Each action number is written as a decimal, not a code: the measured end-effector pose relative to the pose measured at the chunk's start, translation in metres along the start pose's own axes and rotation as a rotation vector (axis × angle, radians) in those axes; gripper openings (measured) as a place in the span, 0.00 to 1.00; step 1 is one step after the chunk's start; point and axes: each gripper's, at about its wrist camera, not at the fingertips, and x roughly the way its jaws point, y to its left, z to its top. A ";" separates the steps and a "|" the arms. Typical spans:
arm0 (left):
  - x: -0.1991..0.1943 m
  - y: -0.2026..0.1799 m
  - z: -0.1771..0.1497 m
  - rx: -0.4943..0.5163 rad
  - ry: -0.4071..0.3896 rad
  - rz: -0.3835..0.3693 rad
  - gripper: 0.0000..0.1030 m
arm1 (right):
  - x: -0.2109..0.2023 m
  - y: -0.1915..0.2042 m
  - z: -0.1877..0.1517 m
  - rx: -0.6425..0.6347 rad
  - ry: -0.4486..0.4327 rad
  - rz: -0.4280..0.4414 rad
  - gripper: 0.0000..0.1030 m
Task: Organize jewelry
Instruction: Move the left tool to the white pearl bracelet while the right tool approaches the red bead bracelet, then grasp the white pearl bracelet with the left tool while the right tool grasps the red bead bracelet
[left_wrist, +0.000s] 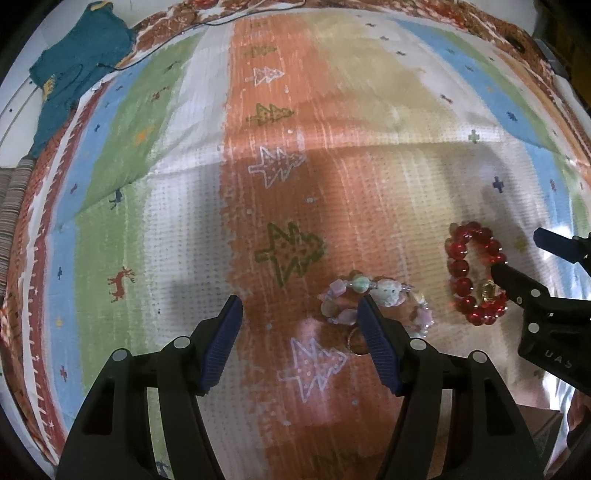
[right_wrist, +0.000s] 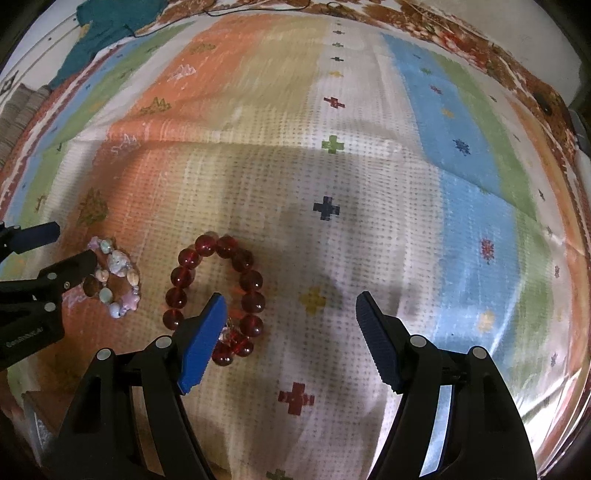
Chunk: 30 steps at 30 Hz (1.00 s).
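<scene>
I see the striped mat (left_wrist: 184, 206) filling both views, a crease running across it. A teal cloth (left_wrist: 77, 62) lies at its far left corner.

My left gripper (left_wrist: 301, 325) is spread wide above the orange stripe, nothing between its 2 fingers. Its right finger sits over the near edge of the pastel bracelet (left_wrist: 373, 295), though I cannot tell if it touches the beads. My right gripper (right_wrist: 291, 321) is also spread wide and holds nothing; its left finger overlaps the near side of the red bracelet (right_wrist: 218, 291), close to the clear charm.

The red bracelet lies flat on the white stripe, looped in an oval. The pastel bracelet lies flat just left of it, on the border of the orange stripe, the 2 near but apart. A small ring (left_wrist: 356, 341) rests just beside the pastel bracelet's near edge, partly hidden by my left gripper's finger.
</scene>
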 end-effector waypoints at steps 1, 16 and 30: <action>0.002 0.000 0.000 0.002 0.005 -0.007 0.61 | 0.001 0.001 0.000 -0.001 0.003 0.000 0.70; 0.007 -0.001 0.000 0.013 0.007 -0.017 0.52 | 0.008 -0.002 0.002 -0.020 0.001 -0.023 0.55; 0.011 -0.004 0.007 0.030 -0.027 0.020 0.33 | 0.002 0.011 -0.005 -0.062 -0.016 0.014 0.14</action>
